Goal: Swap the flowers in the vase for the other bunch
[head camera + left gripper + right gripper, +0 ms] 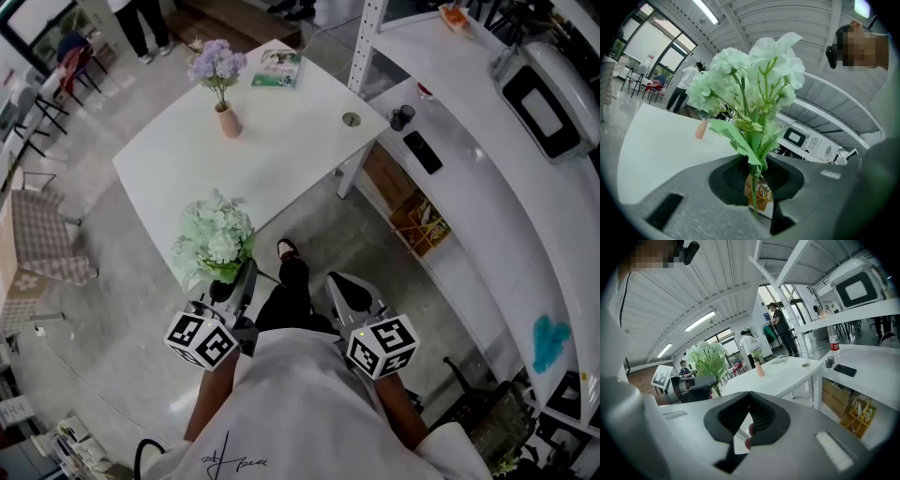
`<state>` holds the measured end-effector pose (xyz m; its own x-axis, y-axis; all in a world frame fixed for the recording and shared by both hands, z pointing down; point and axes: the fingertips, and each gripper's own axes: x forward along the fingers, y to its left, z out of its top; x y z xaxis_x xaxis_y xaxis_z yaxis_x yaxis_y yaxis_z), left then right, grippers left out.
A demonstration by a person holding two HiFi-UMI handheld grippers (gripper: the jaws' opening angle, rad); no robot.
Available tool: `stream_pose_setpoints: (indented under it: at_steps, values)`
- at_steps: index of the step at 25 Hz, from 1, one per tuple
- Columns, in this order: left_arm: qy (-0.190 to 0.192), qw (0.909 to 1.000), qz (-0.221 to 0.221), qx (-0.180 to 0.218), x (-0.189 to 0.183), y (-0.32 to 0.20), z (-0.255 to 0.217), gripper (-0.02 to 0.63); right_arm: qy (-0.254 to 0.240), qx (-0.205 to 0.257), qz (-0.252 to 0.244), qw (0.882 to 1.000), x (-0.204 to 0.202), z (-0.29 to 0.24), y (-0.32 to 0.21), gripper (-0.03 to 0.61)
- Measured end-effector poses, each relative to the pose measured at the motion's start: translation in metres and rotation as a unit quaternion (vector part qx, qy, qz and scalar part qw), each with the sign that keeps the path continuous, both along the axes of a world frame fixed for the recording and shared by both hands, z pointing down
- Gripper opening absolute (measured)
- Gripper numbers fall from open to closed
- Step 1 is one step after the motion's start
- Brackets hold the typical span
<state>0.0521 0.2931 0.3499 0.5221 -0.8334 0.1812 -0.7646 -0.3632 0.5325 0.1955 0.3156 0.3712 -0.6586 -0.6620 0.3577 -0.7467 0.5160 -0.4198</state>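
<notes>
White surface (pixel 281 141) holds a pink vase (pixel 229 122) of purple flowers (pixel 217 64); left tongs (pixel 754 187) clamp a pale-green flower bunch (pixel 750 89); right tongs (pixel 747 423) closed, seemingly empty.

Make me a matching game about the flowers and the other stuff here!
Things:
1. pale green bunch
2. purple flowers
3. right gripper
4. black phone

Where or how:
A. standing in the pink vase on the table
B. shut, with nothing in it
C. lying on the white counter
D. held by its stems in the left gripper

Pairs: 1-D, 2-A, 3-B, 4-C
</notes>
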Motion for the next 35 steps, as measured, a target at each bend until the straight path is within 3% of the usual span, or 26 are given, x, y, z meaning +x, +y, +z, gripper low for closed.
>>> stream_pose_setpoints:
  at_steps: [7, 14, 28, 35]
  values:
    - [-0.027, 0.9995, -0.014, 0.003, -0.003, -0.045, -0.004, 0.075, -0.007, -0.007, -0.013, 1.000, 0.000, -0.001, -0.040, 0.007]
    - [-0.031, 0.9991, -0.028, -0.005, -0.011, -0.075, -0.004, 0.075, -0.017, -0.014, -0.023, 0.999, -0.002, 0.003, -0.074, 0.007]
    - [-0.080, 0.9949, -0.058, -0.022, -0.054, -0.197, -0.006, 0.075, -0.038, -0.014, -0.046, 0.998, -0.041, -0.002, -0.219, 0.007]
    - [-0.080, 0.9932, -0.078, -0.034, -0.074, -0.241, 0.005, 0.075, -0.048, -0.023, -0.066, 0.996, -0.063, 0.013, -0.275, 0.006]
